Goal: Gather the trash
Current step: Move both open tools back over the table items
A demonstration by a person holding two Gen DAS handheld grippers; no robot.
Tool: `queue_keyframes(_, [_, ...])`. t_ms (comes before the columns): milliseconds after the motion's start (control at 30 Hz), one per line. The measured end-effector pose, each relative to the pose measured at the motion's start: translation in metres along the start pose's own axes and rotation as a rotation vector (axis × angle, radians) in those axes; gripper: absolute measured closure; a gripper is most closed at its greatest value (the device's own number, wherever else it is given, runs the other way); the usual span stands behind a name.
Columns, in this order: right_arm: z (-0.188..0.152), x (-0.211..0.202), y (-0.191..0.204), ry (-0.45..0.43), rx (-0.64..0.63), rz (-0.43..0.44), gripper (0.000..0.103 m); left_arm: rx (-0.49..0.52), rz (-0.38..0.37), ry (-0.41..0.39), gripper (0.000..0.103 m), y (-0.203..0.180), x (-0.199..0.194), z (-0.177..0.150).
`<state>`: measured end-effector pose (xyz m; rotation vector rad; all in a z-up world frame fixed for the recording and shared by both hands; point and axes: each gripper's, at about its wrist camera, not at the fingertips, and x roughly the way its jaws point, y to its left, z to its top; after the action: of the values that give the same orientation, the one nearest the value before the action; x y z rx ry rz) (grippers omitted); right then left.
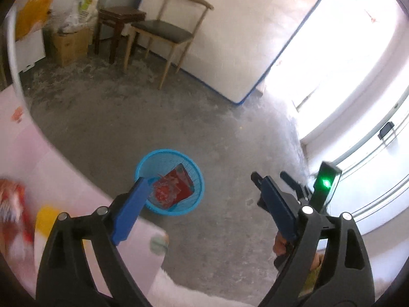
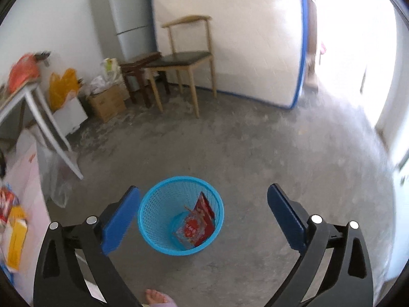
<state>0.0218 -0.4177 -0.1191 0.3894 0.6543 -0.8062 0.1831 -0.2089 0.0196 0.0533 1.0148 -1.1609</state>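
A blue mesh trash basket (image 1: pixel 143 165) (image 2: pixel 153 204) stands on the concrete floor with red snack wrappers (image 1: pixel 172 188) (image 2: pixel 198 223) inside it. My left gripper (image 1: pixel 202 186) is open and empty, above the floor beside the basket. My right gripper (image 2: pixel 204 199) is open and empty, hovering above the basket; it also shows in the left wrist view (image 1: pixel 271 176). More trash lies on the pink table (image 1: pixel 28 153): a red-and-white wrapper (image 1: pixel 12 204) and a yellow item (image 1: pixel 46 218); both are blurred.
A wooden chair (image 2: pixel 186 61), a dark stool (image 2: pixel 138 69), a cardboard box (image 2: pixel 106 103) and bags stand by the far wall. A white mattress with blue trim (image 2: pixel 230 38) leans on the wall. A bare foot (image 2: pixel 156 296) is at the bottom.
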Motion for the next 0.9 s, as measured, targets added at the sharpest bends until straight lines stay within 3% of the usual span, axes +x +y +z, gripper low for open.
queue_keyframes(133, [0.0,-0.036,0.046,-0.092,-0.17,0.016,0.006,-0.045,0.028,-0.095,0.009,0.011,-0.056,-0.035])
queue_keyframes(233, [-0.012,-0.067,0.086,-0.153,-0.311,0.109,0.006,-0.089,0.101,-0.158,0.008,0.024,-0.093,-0.062])
queue_keyframes(333, [-0.027,-0.096,0.126,-0.202,-0.429,0.204,0.007,-0.194,0.137,-0.211,0.008,0.05,-0.131,-0.095])
queue_keyframes(400, [-0.033,-0.11,0.143,-0.222,-0.467,0.259,0.007,-0.25,0.157,-0.244,0.008,0.066,-0.152,-0.113])
queue_keyframes(567, [-0.036,-0.148,0.18,-0.255,-0.519,0.475,0.007,-0.336,0.291,-0.341,0.008,0.1,-0.211,-0.174])
queue_keyframes(700, [-0.034,-0.168,0.208,-0.219,-0.546,0.616,0.007,-0.361,0.416,-0.365,0.008,0.117,-0.239,-0.214])
queue_keyframes(900, [-0.038,-0.161,0.238,-0.019,-0.519,0.766,0.007,-0.388,0.465,-0.371,0.008,0.134,-0.237,-0.239])
